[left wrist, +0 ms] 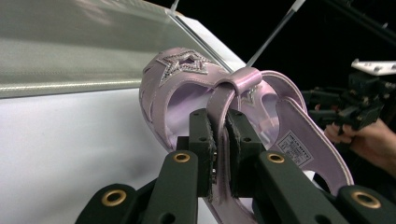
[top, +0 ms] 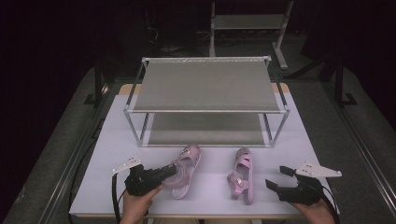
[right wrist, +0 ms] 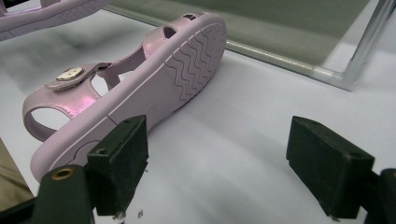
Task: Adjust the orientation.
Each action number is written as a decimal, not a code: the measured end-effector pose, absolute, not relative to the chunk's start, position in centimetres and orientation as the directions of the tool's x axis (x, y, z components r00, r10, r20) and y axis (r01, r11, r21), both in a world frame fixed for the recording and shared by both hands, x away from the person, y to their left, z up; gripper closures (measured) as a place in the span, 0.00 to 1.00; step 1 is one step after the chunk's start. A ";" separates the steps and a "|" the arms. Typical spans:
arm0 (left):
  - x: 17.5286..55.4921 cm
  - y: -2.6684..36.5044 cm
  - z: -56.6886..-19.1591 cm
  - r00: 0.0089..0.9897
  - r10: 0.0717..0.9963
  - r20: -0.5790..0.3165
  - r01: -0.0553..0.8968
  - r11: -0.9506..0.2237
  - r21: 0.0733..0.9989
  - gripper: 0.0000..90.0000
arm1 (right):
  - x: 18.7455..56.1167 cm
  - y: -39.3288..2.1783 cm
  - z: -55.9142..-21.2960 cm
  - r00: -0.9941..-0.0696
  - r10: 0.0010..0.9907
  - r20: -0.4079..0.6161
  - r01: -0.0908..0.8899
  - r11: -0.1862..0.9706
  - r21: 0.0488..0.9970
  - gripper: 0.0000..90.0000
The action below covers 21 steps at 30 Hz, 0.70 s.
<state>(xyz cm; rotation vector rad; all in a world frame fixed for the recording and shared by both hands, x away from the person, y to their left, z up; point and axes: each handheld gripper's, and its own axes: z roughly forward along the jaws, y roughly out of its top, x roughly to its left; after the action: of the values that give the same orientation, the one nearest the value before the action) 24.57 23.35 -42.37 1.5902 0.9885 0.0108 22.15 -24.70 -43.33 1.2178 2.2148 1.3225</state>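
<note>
Two pink sandals lie on the white table (top: 116, 135) in front of a metal shoe rack (top: 205, 84). My left gripper (top: 170, 171) is shut on the left sandal (top: 187, 170). In the left gripper view its pads (left wrist: 203, 140) pinch the heel strap (left wrist: 224, 100) of this sandal (left wrist: 187, 88), which has a glittery star on top and is tipped to one side. The right sandal (top: 242, 175) rests on its side with its ribbed sole (right wrist: 187, 65) facing my right gripper (top: 276, 177). That gripper (right wrist: 224, 163) stands open just right of the sandal's heel, with only bare table between the jaws.
The rack has a grey top shelf (left wrist: 70, 42) and a lower shelf (right wrist: 280, 28) close behind the sandals. Its right front post (right wrist: 369, 37) stands near my right gripper. The table's front edge lies just under both hands. Dark floor surrounds the table.
</note>
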 end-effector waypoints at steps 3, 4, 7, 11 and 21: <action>24.8 23.2 -42.3 0.638 0.580 -0.506 0.578 0.074 0.813 0.92 | 22.2 -24.7 -43.3 -0.603 0.780 0.164 0.516 0.225 0.826 0.23; 25.0 23.2 -42.3 0.637 0.579 -0.508 0.578 0.077 0.812 0.92 | 22.1 -24.8 -43.3 -0.601 0.782 0.164 0.517 0.224 0.827 0.23; 25.4 22.9 -42.1 0.637 0.580 -0.508 0.574 0.083 0.815 0.92 | 22.1 -24.9 -43.3 -0.598 0.784 0.168 0.518 0.217 0.827 0.23; 25.8 22.6 -42.0 0.640 0.575 -0.509 0.571 0.088 0.816 0.92 | 22.1 -25.0 -43.3 -0.600 0.782 0.166 0.516 0.220 0.828 0.23; 27.3 21.9 -41.8 0.633 0.576 -0.518 0.561 0.120 0.819 0.92 | 22.1 -25.1 -43.3 -0.601 0.781 0.169 0.513 0.215 0.831 0.23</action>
<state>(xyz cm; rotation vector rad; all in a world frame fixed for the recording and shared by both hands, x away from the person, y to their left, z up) 27.33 21.87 -41.85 1.5296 0.9879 0.0136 22.10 -25.05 -43.26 1.2175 2.2060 1.3333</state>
